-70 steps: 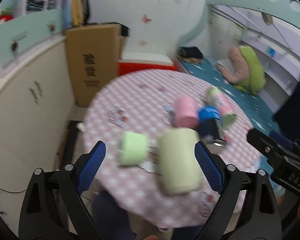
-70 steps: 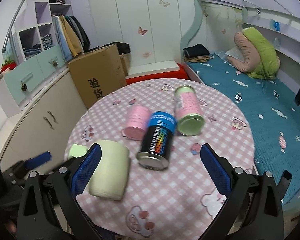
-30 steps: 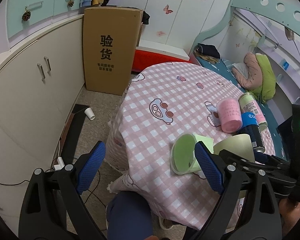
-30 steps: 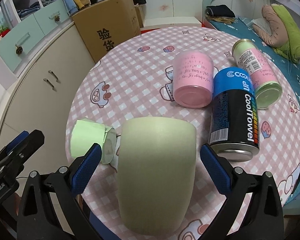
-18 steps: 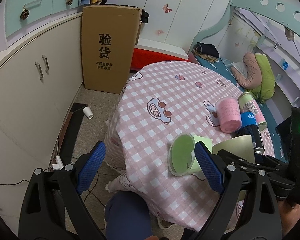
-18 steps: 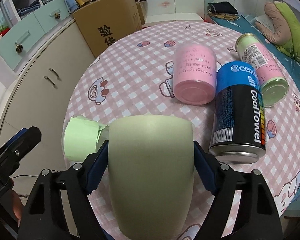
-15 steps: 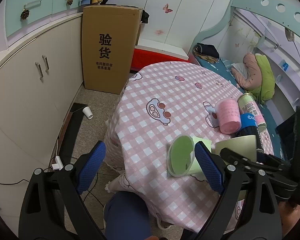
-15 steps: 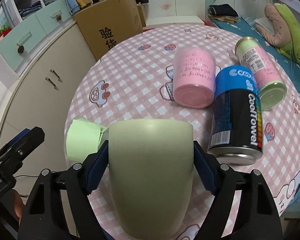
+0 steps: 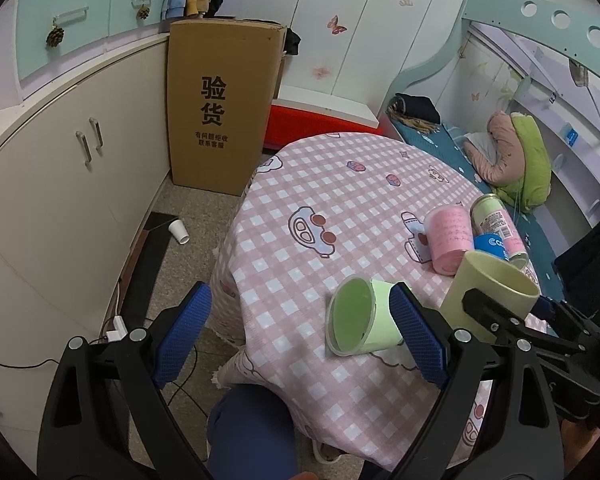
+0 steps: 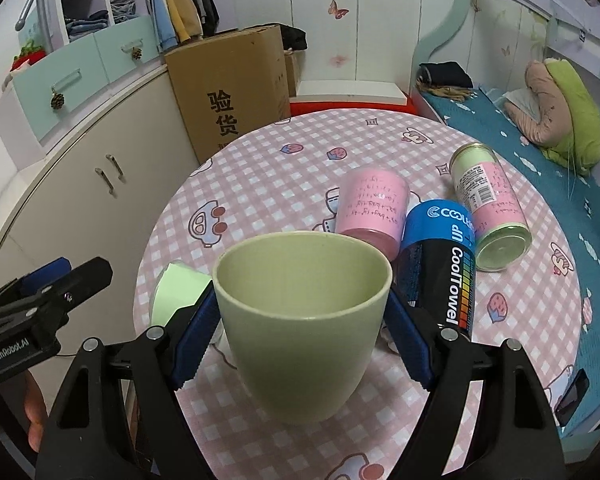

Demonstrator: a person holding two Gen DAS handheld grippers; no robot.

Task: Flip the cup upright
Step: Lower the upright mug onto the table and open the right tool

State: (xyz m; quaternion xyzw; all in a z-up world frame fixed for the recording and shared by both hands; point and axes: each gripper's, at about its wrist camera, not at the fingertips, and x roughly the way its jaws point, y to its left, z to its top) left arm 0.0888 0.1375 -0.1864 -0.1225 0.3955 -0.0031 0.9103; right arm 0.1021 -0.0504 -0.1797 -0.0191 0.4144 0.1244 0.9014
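Your right gripper [image 10: 302,330] holds the pale green cup [image 10: 302,320] between its blue fingers [image 10: 406,344], one pad on each side of the wall, a little below the rim. The cup's mouth now faces up and it looks almost vertical. From the left wrist view the cup [image 9: 490,300] seems to be above the near edge of the worktop [image 9: 340,208], but I cannot tell if its base already touches the cloth.

Your left gripper [image 9: 300,336] is wide apart and holds nothing; it hangs near the small green cup [image 9: 360,322], which lies on its side with the opening toward you.

The turning part looks finished, so the step now is to set the cup down. Lower it straight, keeping the rim level, and aim for a free checked area, not too near the edge. The blue and black can [image 10: 440,276] lies just beside the right finger, and the pink cup [image 10: 370,210] is behind it, so do not drift to the right. Spread the fingers only when the base sits flat, and draw back along your own line so that no pad drags the wall.
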